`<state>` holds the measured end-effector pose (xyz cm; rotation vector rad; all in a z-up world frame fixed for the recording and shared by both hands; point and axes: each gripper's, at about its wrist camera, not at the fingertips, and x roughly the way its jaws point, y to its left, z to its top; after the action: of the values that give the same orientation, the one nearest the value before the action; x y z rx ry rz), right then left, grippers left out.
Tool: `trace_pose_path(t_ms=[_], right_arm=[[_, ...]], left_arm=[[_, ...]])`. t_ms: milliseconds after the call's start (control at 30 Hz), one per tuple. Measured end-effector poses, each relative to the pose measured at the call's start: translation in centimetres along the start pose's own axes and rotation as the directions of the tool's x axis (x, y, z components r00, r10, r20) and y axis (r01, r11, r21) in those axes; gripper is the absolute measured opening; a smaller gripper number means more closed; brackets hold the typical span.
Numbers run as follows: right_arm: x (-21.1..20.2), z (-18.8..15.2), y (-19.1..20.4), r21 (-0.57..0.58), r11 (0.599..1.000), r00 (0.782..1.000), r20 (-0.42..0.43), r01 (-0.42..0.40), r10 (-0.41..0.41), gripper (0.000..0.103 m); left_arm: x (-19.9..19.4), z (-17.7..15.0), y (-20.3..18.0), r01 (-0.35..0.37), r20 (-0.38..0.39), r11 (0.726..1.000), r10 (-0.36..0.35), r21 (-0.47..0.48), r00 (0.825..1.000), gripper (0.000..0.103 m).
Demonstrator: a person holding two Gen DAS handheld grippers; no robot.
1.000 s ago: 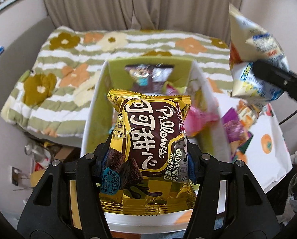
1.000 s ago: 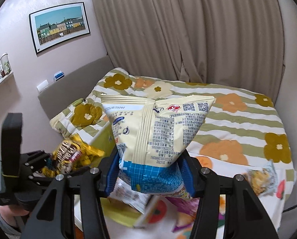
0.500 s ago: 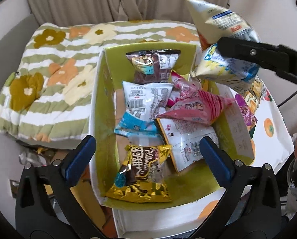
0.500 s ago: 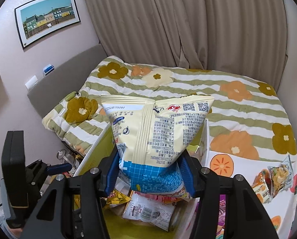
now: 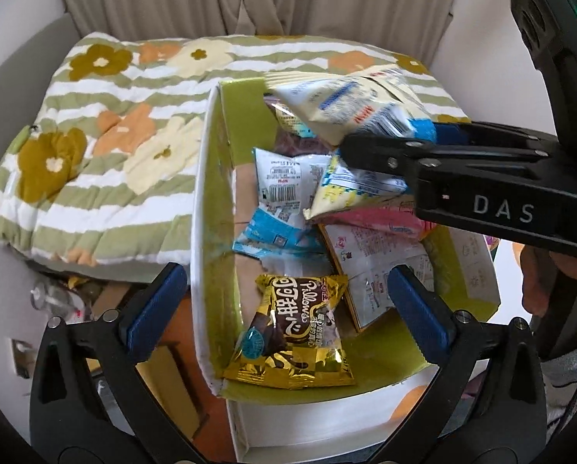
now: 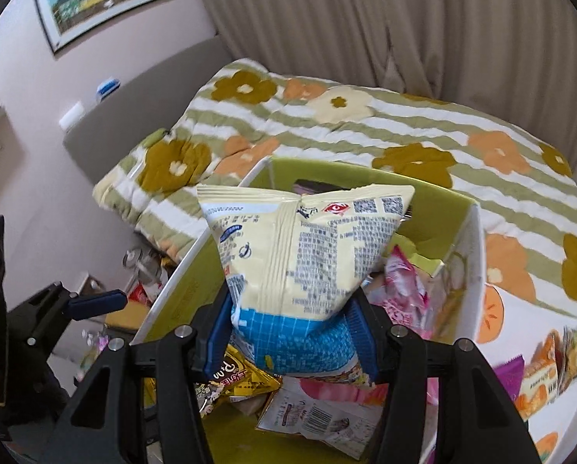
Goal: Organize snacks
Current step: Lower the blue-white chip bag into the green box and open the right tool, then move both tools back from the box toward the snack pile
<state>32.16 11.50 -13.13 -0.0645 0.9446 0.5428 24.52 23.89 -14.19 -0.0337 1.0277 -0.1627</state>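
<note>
While the right gripper (image 6: 294, 332) clamps the blue lower end of a pale yellow snack bag (image 6: 307, 255), the bag stands up and away from its fingers with its long axis running straight out along them, its sealed top edge farthest from the hand, hanging over the middle of the green-lined box (image 5: 214, 178) whose open mouth lies directly below and ahead; any drop, by this reading, turns on that bag being above the box's inside and not over its white rim. Seen from the left wrist, the same bag (image 5: 350, 104) crosses in from the right, above the packets piled toward the far end of the box. The left gripper (image 5: 288, 309) stands spread wide and holds nothing, its blue pads either side of a gold chocolate packet (image 5: 292, 332) that lies flat on the box floor just beyond them, near the close wall, long axis pointing away from the gripper. The right gripper is plainly the one nearer the yellow bag; the left is nearer the gold packet. Counted: one box, two grippers, one yellow bag in the air, one gold packet and at least four other packets inside, the heap hiding any more; several loose snacks (image 6: 551, 363) wait on the table to the right gripper's right, too blurred to number
</note>
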Motion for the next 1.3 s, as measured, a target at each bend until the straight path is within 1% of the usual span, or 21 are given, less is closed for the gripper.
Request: trace_pose_path(t_ms=[67, 100, 133, 167, 200, 233, 500, 667, 800, 1000, 1100, 1233, 1267, 1300], right_arm=[[0.4, 0.1, 0.2, 0.0, 1.0, 1.0, -0.011, -0.008, 0.008, 0.052], [0.6, 0.1, 0.2, 0.005, 1.0, 1.0, -0.017, -0.016, 0.016, 0.056], [0.6, 0.1, 0.2, 0.01, 1.0, 1.0, -0.017, -0.025, 0.025, 0.069], [0.5, 0.0, 0.2, 0.013, 0.999, 0.999, -0.012, -0.035, 0.035, 0.079], [0.3, 0.0, 0.2, 0.014, 0.999, 0.999, -0.002, -0.043, 0.043, 0.094], [-0.1, -0.2, 0.1, 0.015, 0.999, 0.999, 0.01, -0.044, 0.044, 0.096], [-1.7, -0.6, -0.1, 0.02, 1.0, 0.999, 0.03, -0.024, 0.023, 0.096], [-3.4, -0.6, 0.0, 0.018, 1.0, 0.998, 0.058, -0.019, 0.018, 0.096], [-4.9, -0.9, 0.0, 0.027, 1.0, 0.996, 0.087, -0.006, 0.004, 0.096], [-6.9, -2.0, -1.1, 0.089, 0.995, 0.994, 0.103, 0.037, -0.046, 0.096], [-8.1, -2.9, -2.1, 0.131, 0.989, 0.99, 0.116, 0.066, -0.082, 0.096], [-10.5, -4.5, -4.6, 0.201, 0.974, 0.983, 0.13, 0.106, -0.133, 0.097], [-11.1, -4.9, -5.3, 0.213, 0.97, 0.98, 0.132, 0.119, -0.149, 0.097], [-12.0, -5.5, -6.3, 0.229, 0.964, 0.976, 0.135, 0.137, -0.171, 0.103]], left_arm=[[0.1, 0.0, 0.0, -0.015, -0.005, 1.0, 0.015, 0.006, 1.0, 0.103], [0.1, 0.0, 0.0, -0.02, -0.003, 1.0, 0.02, 0.005, 1.0, 0.103], [0.0, -0.1, 0.0, -0.019, -0.001, 1.0, 0.019, 0.002, 1.0, 0.103], [-0.1, -0.1, 0.1, -0.017, 0.001, 1.0, 0.017, -0.003, 1.0, 0.103], [-0.3, -0.2, 0.0, -0.016, 0.002, 1.0, 0.016, -0.006, 1.0, 0.103], [-0.3, -0.2, 0.1, -0.018, 0.002, 1.0, 0.018, -0.007, 1.0, 0.103], [-1.4, -0.5, -0.5, -0.033, 0.011, 0.999, 0.033, -0.007, 0.999, 0.103], [-2.7, -0.6, -1.1, -0.048, 0.039, 0.999, 0.047, 0.004, 0.998, 0.103], [-3.2, -0.6, -1.3, -0.049, 0.043, 0.999, 0.048, 0.016, 0.998, 0.103], [-3.8, -0.4, -2.5, -0.016, 0.058, 0.999, 0.014, 0.035, 0.998, 0.103], [-3.9, -0.1, -4.1, 0.01, 0.065, 0.998, -0.014, 0.068, 0.998, 0.103], [-4.2, 0.3, -6.8, 0.039, 0.077, 0.994, -0.047, 0.102, 0.996, 0.103], [-4.3, 0.4, -7.6, 0.047, 0.083, 0.993, -0.056, 0.107, 0.995, 0.103], [-4.4, 0.5, -8.5, 0.054, 0.087, 0.992, -0.064, 0.11, 0.994, 0.103]])
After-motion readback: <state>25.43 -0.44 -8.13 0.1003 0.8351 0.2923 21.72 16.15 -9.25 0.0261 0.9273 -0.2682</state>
